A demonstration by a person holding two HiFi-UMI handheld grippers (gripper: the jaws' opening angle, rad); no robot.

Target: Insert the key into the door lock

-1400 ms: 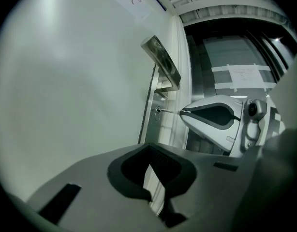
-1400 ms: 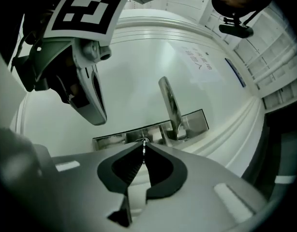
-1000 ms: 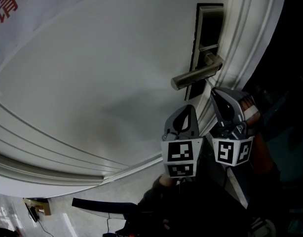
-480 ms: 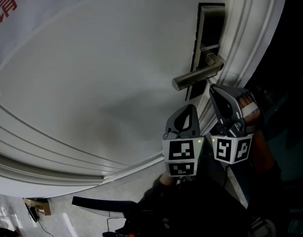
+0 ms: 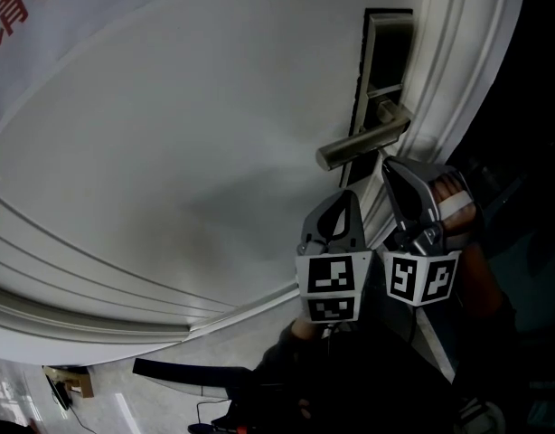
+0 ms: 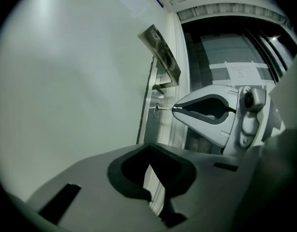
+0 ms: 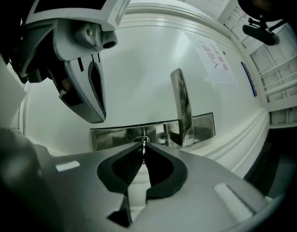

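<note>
So, the right gripper (image 5: 390, 167) is the one that matters here. It's clamped on the key (image 6: 164, 108): a thin metal shaft sticks out past the pinched jaw tips, with the bow buried between the pads.

The key's long axis runs straight along the jaw line, roughly square to the door (image 5: 187, 134) face. The keyhole (image 7: 142, 140) lies dead ahead of the tip, on the lower part of the lock plate (image 5: 380, 70) under the lever handle (image 5: 361, 143). Seen side-on in the left gripper view, the shaft bridges the gap from jaw tips to the cylinder ring, tip at the mouth. Whether it's touching or just started in, I can't tell. No visible offset up, down or sideways.

My read is the next move is a straight push along that axis, no rotation yet. The risk is the blade cocking in the jaws if the approach angle drifts, since the grip is only on a sliver of metal.

As for pose, the right gripper is angled up at the plate from below, its nose tucked just under the lever, with the person's hand (image 5: 456, 195) wrapped round the back.

The left gripper (image 5: 347, 195) sits just beside it on the left, also nose up. Its jaws are closed with nothing between them, it touches nothing that I can see, and it's further from the keyhole. It looks to be just parked.
</note>
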